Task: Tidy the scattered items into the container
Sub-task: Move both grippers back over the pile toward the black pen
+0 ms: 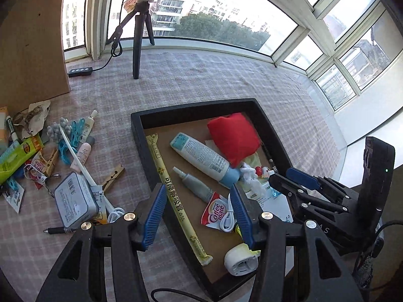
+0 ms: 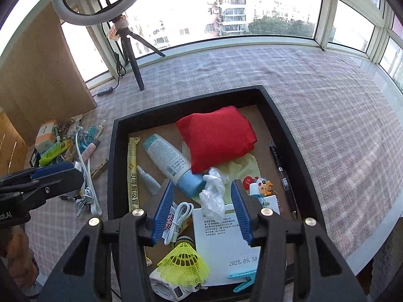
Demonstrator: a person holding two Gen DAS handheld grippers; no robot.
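The black tray (image 1: 136, 136) (image 2: 110, 151) holds a red pouch (image 2: 216, 136), a white bottle with a blue cap (image 1: 201, 157), a long yellow sachet (image 1: 173, 196), a pen (image 2: 283, 173), a yellow shuttlecock (image 2: 183, 261) and a white card (image 2: 221, 239). My left gripper (image 1: 196, 196) hangs open over the tray's near left part, above a grey tube (image 1: 196, 187). My right gripper (image 2: 202, 188) is open over a crumpled clear plastic piece (image 2: 212, 193). Left of the tray lie a metal tin (image 1: 74, 198), a wooden clothespin (image 1: 114, 176), a white cable (image 1: 75, 153) and several small packets.
A ring light on a black tripod (image 1: 137, 42) stands at the back left of the checked cloth, its cable running to a small controller (image 1: 80, 71). A wooden board (image 1: 32, 40) rises at the far left. The windowsill edge (image 2: 372, 216) curves along the right.
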